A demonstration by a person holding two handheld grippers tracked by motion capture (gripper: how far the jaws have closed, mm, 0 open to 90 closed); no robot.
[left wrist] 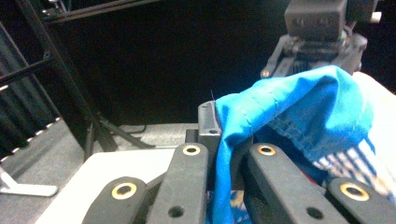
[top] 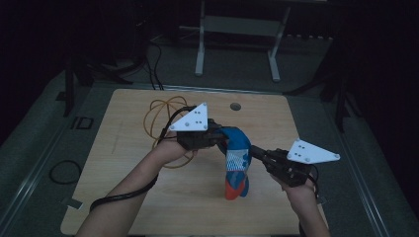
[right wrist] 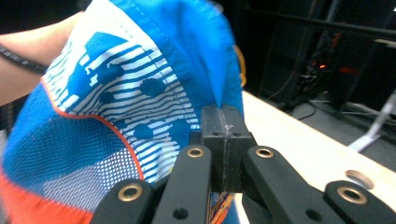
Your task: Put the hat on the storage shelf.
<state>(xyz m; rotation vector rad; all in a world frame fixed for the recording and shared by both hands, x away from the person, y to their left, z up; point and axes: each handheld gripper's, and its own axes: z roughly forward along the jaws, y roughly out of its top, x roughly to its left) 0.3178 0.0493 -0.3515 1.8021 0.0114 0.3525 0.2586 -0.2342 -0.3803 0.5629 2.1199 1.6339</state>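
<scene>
While one wooden counter [top: 148, 197] lies beneath, one blue cloth [top: 236, 158] hangs above it between two grippers; left gripper [top: 217, 137] pinches its top edge, right gripper [top: 254, 150] its side hem; pulling apart could tear a seam or slip a pinch; one orange cord [top: 158, 118] coils behind.

Garment [top: 236, 163] hangs mid-table between the grippers, left gripper [top: 217, 138] at its upper left, right gripper [top: 257, 152] to its right; cable loop [top: 160, 121] lies behind on the table [top: 123, 163]
</scene>
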